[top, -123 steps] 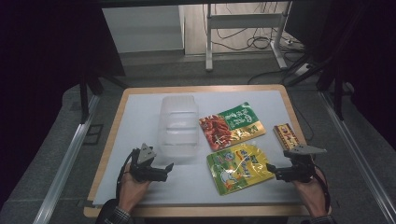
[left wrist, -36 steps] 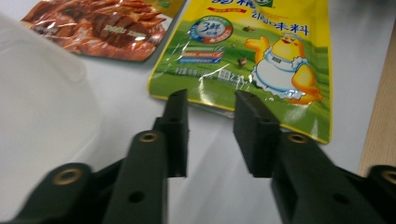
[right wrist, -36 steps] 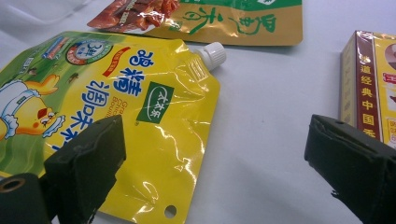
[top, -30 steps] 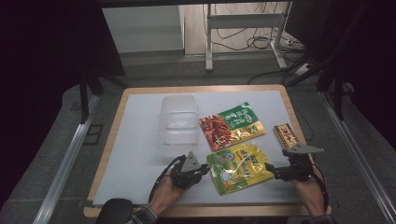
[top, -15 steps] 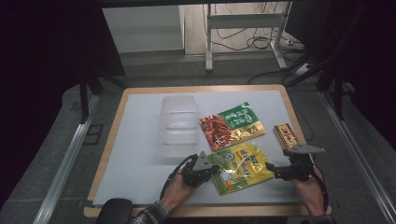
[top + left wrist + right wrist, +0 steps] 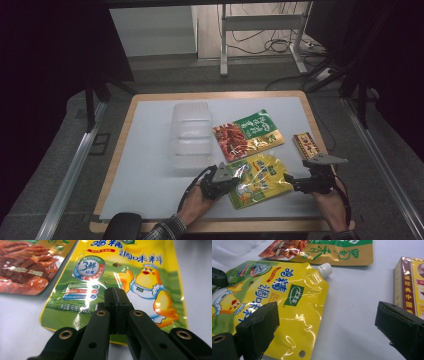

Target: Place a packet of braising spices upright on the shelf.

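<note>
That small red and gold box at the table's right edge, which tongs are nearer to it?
The right. The right tongs hang open just in front of the box, slightly apart from it. The left tongs are shut over the yellow pouch, well to the box's left.

Dim room I'm working in from afar

I'm seeing a wood-edged table (image 6: 119, 150) sitting on grey carpet (image 6: 60, 165), a white metal frame (image 6: 223, 40) standing behind with cables (image 6: 270, 45) trailing, darkness closing in both sides.

Left gripper (image 6: 231, 178) crossed table, reached yellow pouch (image 6: 260, 179) edge.
</note>
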`<act>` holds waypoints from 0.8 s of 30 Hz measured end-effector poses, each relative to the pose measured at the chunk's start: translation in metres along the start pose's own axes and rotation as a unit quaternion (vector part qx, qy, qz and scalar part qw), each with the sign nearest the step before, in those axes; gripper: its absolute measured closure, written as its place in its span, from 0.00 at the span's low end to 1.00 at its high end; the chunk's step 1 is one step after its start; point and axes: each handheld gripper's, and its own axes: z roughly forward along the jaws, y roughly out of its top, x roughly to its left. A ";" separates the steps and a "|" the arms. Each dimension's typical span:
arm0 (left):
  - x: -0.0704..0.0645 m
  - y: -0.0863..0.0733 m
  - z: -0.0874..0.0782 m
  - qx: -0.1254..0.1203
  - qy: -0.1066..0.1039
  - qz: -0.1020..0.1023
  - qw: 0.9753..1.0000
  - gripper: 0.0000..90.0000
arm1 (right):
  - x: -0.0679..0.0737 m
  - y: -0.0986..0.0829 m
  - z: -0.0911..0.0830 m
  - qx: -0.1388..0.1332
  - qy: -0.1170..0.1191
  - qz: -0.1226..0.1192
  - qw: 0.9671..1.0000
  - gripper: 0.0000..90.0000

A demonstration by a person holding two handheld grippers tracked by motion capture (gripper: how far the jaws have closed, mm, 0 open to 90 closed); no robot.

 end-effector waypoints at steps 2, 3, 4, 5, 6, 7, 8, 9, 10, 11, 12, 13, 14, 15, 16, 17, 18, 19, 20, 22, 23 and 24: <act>-0.001 0.001 0.000 0.006 0.005 0.002 1.000 1.00 | 0.001 0.000 0.000 -0.001 0.002 0.000 1.000 0.06; 0.000 0.001 0.000 0.009 -0.002 -0.014 1.000 1.00 | 0.001 0.001 0.000 -0.001 0.006 0.000 1.000 0.06; 0.002 0.000 -0.001 0.010 -0.007 -0.019 1.000 1.00 | 0.002 0.001 0.000 -0.002 0.008 0.000 1.000 0.06; 0.002 0.000 -0.001 0.011 -0.008 -0.019 1.000 1.00 | 0.002 0.001 0.000 0.002 0.011 0.001 1.000 0.06; 0.001 0.001 -0.001 0.012 -0.004 -0.016 1.000 1.00 | 0.002 0.001 0.000 0.004 0.014 0.002 1.000 0.06; -0.001 0.000 -0.001 0.013 0.001 -0.014 1.000 1.00 | 0.002 0.000 0.001 0.008 0.017 0.003 1.000 0.06; -0.001 0.000 -0.001 0.013 0.001 -0.014 1.000 1.00 | 0.002 0.000 0.002 0.011 0.020 0.002 1.000 0.06; -0.001 0.001 -0.002 0.018 -0.001 -0.015 1.000 1.00 | 0.002 0.000 0.002 0.012 0.023 0.003 1.000 0.06; -0.001 0.001 -0.002 0.018 -0.001 -0.015 1.000 1.00 | 0.002 0.000 0.002 0.012 0.023 0.003 1.000 0.06; 0.002 -0.001 -0.004 0.021 -0.012 -0.024 0.999 1.00 | 0.004 0.001 0.002 0.014 0.026 0.004 1.000 0.05; 0.002 -0.002 -0.004 0.021 -0.014 -0.030 0.999 1.00 | 0.004 0.001 0.002 0.013 0.029 0.003 0.999 0.05; 0.003 -0.003 -0.005 0.020 -0.016 -0.032 0.999 1.00 | 0.004 0.001 0.002 0.014 0.033 0.004 0.999 0.05; 0.003 -0.004 -0.005 0.021 -0.017 -0.034 0.999 1.00 | 0.005 0.001 0.003 0.016 0.033 0.004 0.999 0.05; 0.003 -0.005 -0.005 0.020 -0.018 -0.038 0.999 1.00 | 0.005 0.001 0.003 0.019 0.035 0.004 0.999 0.05; 0.003 -0.005 -0.005 0.020 -0.018 -0.038 0.999 1.00 | 0.006 0.001 0.004 0.021 0.038 0.006 0.999 0.05; 0.003 -0.005 -0.006 0.022 -0.017 -0.037 0.999 1.00 | 0.006 0.001 0.004 0.021 0.038 0.006 0.999 0.05; 0.003 -0.005 -0.006 0.023 -0.016 -0.035 0.999 1.00 | 0.006 0.001 0.005 0.024 0.039 0.009 0.999 0.04; 0.003 -0.005 -0.006 0.021 -0.016 -0.038 0.999 1.00 | 0.007 0.001 0.005 0.029 0.042 0.009 0.999 0.04; 0.003 -0.005 -0.006 0.024 -0.017 -0.037 0.999 1.00 | 0.007 0.001 0.005 0.029 0.042 0.009 0.999 0.04; 0.002 -0.006 -0.007 0.027 -0.014 -0.037 0.999 1.00 | 0.008 0.001 0.007 0.033 0.051 0.013 0.998 0.04; 0.002 -0.006 -0.007 0.027 -0.014 -0.037 0.999 1.00 | 0.008 0.001 0.007 0.033 0.051 0.013 0.998 0.04; 0.000 -0.007 -0.008 0.031 -0.008 -0.032 0.999 1.00 | 0.010 0.001 0.009 0.034 0.068 0.024 0.997 0.03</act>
